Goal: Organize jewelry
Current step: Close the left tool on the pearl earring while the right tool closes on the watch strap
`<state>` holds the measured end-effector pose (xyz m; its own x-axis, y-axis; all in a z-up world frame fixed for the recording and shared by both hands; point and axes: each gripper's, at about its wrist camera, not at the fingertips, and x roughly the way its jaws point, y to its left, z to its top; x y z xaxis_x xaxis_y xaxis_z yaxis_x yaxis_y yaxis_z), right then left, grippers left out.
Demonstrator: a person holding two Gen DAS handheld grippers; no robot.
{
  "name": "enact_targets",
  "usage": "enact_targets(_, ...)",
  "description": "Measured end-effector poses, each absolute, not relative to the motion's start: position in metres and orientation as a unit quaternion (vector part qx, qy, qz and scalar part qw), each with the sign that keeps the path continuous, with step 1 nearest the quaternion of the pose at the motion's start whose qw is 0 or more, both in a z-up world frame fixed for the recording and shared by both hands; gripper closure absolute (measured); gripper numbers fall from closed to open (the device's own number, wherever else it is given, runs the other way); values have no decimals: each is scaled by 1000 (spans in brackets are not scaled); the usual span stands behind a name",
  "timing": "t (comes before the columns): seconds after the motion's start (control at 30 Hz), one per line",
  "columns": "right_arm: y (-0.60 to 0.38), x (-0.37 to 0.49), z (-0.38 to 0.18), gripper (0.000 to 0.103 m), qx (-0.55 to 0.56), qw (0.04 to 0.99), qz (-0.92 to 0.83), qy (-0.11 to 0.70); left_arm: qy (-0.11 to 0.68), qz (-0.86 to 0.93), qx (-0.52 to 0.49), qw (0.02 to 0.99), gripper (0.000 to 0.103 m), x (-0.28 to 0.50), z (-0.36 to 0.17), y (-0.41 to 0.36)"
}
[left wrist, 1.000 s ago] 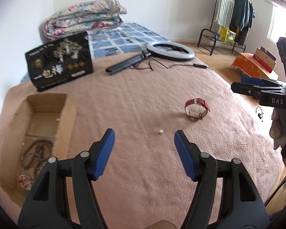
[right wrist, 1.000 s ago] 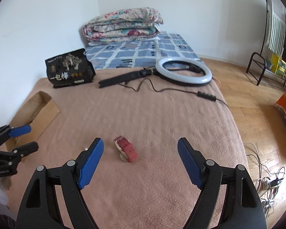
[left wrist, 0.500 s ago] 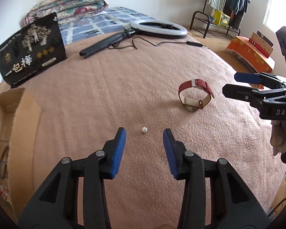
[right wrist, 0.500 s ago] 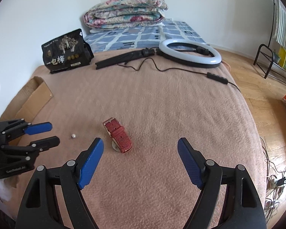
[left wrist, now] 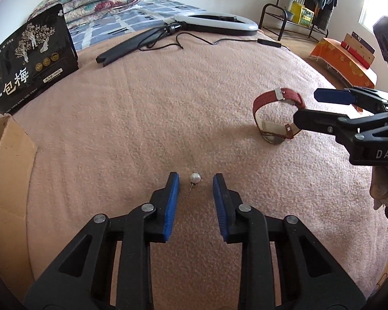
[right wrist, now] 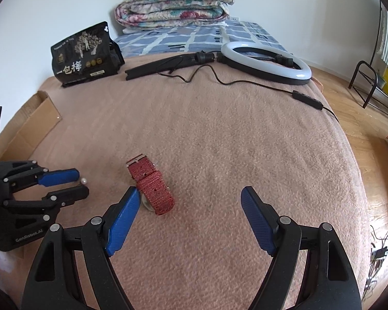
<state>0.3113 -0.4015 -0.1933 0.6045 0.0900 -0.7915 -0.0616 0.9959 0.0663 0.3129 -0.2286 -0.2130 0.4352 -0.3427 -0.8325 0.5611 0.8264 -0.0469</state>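
We're right down on the pink fleece blanket (left wrist: 147, 108) now, and the left gripper (left wrist: 195, 180) has its blue-padded jaws closing in on a tiny white pearl stud earring (left wrist: 194, 178); the pearl lies on the blanket between the fingertips, its thin metal post pointing back toward us, and neither pad touches it yet, with a gap on each side. Over on the right we see the right gripper (right wrist: 188, 201), jaws spread wide and holding nothing, hanging low over the blanket. The red woven-strap wristwatch (right wrist: 150, 183) stands on its edge just beside that gripper's left pad, the round case down at the blanket, and we can't say for sure whether the pad touches it. From the left wrist view the same watch (left wrist: 276, 118) forms a loop with the right gripper's fingers reaching in at its far side. At the left edge we catch the open brown cardboard box (left wrist: 7, 170), its contents out of sight from here. Further back a black printed pouch with gold trees and white characters (left wrist: 31, 64) stands upright, a white ring light on a folded black tripod (right wrist: 266, 62) lies flat with its cable trailing, and a folded floral quilt (right wrist: 176, 2) sits against the wall
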Motion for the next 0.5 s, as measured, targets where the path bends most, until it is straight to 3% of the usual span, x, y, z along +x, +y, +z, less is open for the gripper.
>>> enact_targets(0.27,-394,318,-201,26,6,892,53,449,456,-272,121,839,93,314,-217,-231)
enact_targets(0.3,-393,318,-201,31,3,892,54,449,456,-273,122,839,95,314,-217,-231)
enact_targets(0.37,-391,319,-201,62,3,888,60,455,455,-273,122,838,96,315,-216,-231)
enact_targets(0.47,-391,320,-203,87,12,884,71,463,455,-272,121,839,96,314,-216,-231)
enact_targets(0.5,-391,319,-203,87,13,883,72,463,455,-272,121,839,96,315,-216,-231)
